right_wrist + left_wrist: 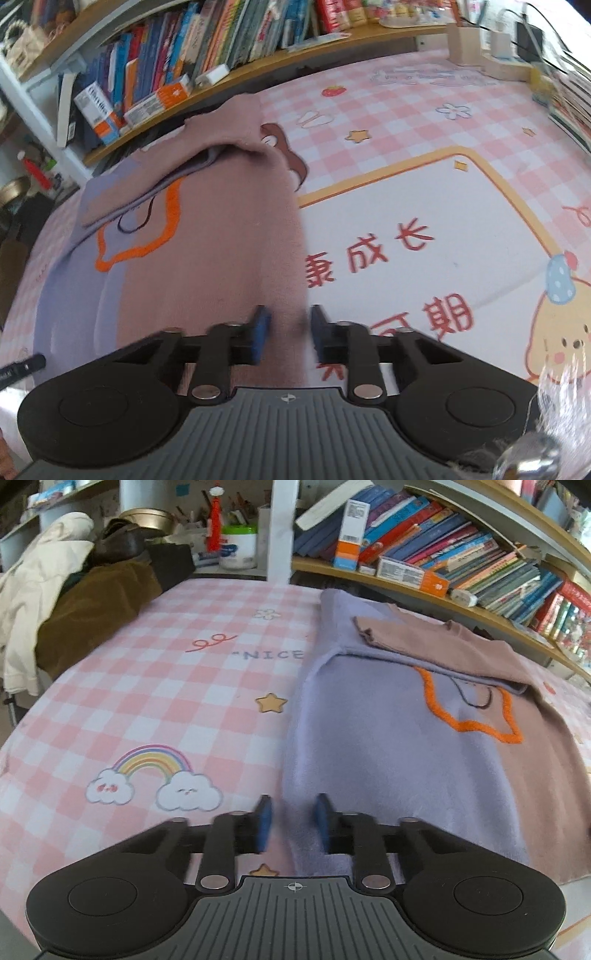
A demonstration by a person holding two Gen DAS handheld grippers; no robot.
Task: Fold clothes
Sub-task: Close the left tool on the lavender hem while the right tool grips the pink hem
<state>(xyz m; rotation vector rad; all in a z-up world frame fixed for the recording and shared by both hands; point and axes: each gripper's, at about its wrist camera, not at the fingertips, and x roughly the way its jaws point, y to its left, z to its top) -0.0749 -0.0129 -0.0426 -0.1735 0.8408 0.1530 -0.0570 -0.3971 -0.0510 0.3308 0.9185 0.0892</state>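
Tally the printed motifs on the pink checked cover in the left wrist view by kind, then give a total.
Rainbows: 1
Clouds: 2
Stars: 2
Flowers: 1
Red squiggles: 1
Total: 7 on the cover; the sweater may hide more.

A pink-and-white checked sheet (177, 686) covers the flat surface, printed with a rainbow, stars and the word NICE. Directly ahead of the left claw (293, 821) a lavender and dusty-pink sweater (388, 738) lies flat on it, sleeves folded across the chest. Its left edge runs between that claw's parted fingers. Far ahead to the left, a heap of brown and cream clothes (85, 602) rests on the sheet's corner.
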